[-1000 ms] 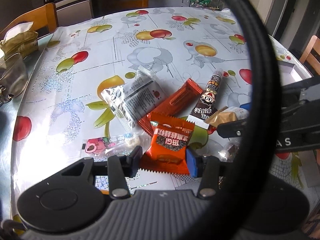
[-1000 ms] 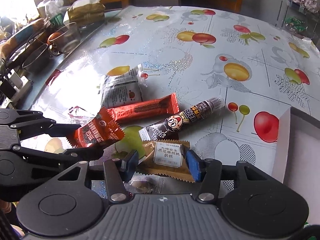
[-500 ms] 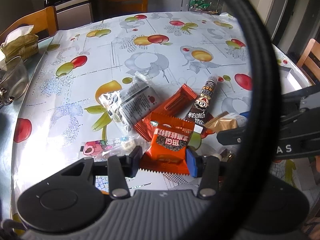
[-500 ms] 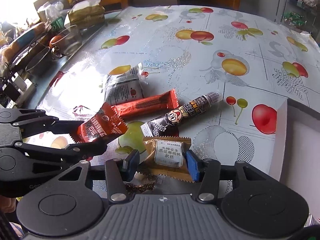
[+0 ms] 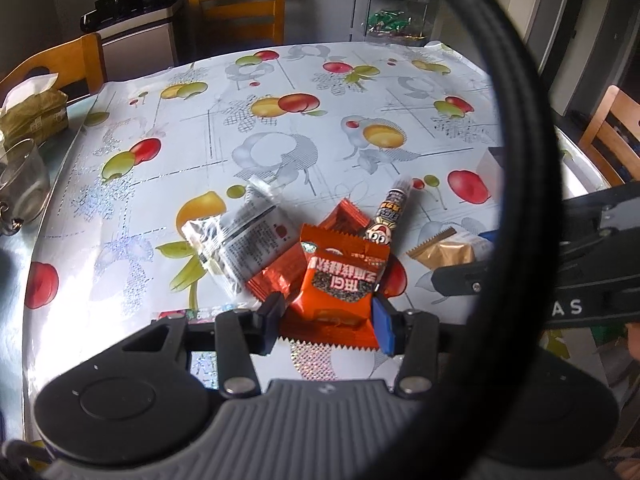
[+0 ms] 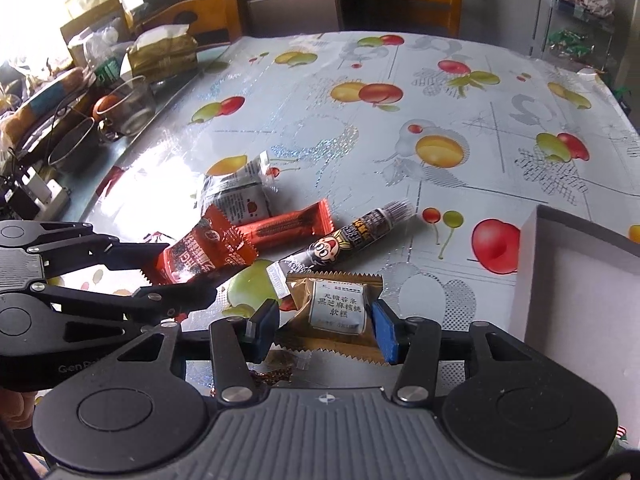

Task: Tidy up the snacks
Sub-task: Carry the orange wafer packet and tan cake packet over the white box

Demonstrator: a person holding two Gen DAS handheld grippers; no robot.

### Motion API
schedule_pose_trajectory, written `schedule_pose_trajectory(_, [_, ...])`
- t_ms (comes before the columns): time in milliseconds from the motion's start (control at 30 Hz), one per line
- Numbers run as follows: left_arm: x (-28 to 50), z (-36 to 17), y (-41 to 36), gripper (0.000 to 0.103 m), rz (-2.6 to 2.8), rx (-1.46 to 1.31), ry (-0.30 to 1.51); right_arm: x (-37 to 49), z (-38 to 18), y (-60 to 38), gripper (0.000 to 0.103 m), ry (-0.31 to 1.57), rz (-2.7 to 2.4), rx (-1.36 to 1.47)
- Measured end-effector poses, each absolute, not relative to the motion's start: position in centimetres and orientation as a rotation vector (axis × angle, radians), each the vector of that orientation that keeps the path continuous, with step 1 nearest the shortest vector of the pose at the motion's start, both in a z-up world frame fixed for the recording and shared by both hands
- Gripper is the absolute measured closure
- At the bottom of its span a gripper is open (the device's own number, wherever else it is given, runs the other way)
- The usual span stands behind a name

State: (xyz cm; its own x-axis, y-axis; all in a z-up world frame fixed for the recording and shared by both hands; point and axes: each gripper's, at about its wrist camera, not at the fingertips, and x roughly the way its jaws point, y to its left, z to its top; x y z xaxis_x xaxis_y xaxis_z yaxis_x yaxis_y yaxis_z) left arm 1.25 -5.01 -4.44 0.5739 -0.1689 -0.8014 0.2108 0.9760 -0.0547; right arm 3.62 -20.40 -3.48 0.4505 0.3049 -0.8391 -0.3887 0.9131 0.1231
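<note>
In the left wrist view, the left gripper [image 5: 326,316] has its two fingers [image 5: 270,318] closed on one orange snack packet [image 5: 340,284], held just above the table [image 5: 280,140] with its fruit-print cloth. Beyond the packet lie three more snacks close together on the cloth: one clear-and-silver packet [image 5: 244,242], one long orange bar [image 5: 296,262] partly hidden behind the held packet, and one dark tube-shaped snack [image 5: 390,216]. One pink-printed clear wrapper [image 5: 192,314] shows at the left finger's side. To the right, one gold packet [image 5: 448,250] sits at the tip of the right gripper [image 5: 476,264], whose grip is hidden here by a thick black cable [image 5: 532,184] that curves across the view. One glass cup [image 5: 22,184] and one tissue pack [image 5: 34,114] stand at the table's left edge, and three wooden chairs [image 5: 238,10] ring the table. In the right wrist view, the right gripper [image 6: 324,326] shows its grip plainly: the fingers [image 6: 384,332] hold the gold packet [image 6: 336,310] by its sides, raised off the cloth. The left gripper [image 6: 176,274] comes in from the left with the orange snack packet [image 6: 204,254] pinched between its fingers. The same three snacks lie beyond: the clear-and-silver packet [image 6: 236,196], the long orange bar [image 6: 292,226], seen whole here, and the dark tube-shaped snack [image 6: 352,236]. Only this view shows one white box [image 6: 576,280] open at the right, one small dark wrapper [image 6: 276,374] under the fingers, and a clutter of items along the table's left edge.
</note>
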Motion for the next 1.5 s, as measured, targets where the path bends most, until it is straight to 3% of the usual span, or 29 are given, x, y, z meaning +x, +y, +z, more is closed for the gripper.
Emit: schedule_pose_trajectory(1500, [2.3,-2.0,-9.4,0.059,-0.323,0.078,0.886,2.6,-0.2,-26.0,0.053,0.925,0.277,0.006])
